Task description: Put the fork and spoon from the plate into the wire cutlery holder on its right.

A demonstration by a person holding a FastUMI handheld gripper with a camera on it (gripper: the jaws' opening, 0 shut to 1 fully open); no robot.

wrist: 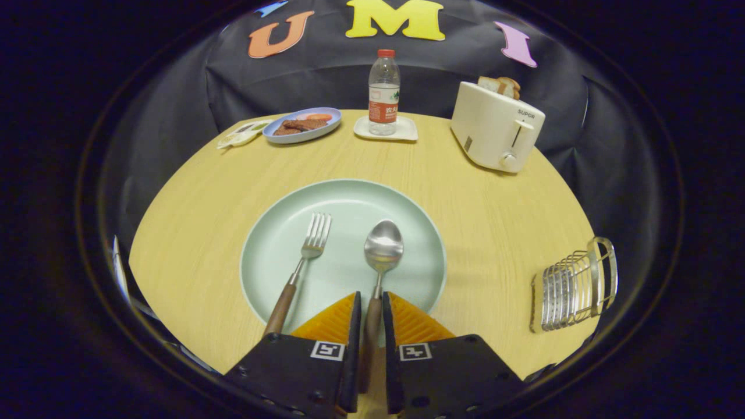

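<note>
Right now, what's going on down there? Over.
Tongs shut on spoon handle, spoon lying on plate. Fork beside it, untouched. Holder off right, table path open.

One fork [302, 265], one spoon [379, 262], two plates [273, 256]

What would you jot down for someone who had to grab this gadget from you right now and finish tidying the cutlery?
Gripper: fingers closed around the spoon handle, one on each side; it looks gripped, with the spoon not yet lifted.
Spoon: on the green plate, bowl pointing away, handle running back between the fingers.
Fork: on the same plate beside the spoon, untouched.
Wire cutlery holder: on the table to the right of the plate, holding neither piece.
Done: the spoon is gripped, nothing more.
Left: lift the spoon, carry it right into the holder, then come back for the fork.
</note>
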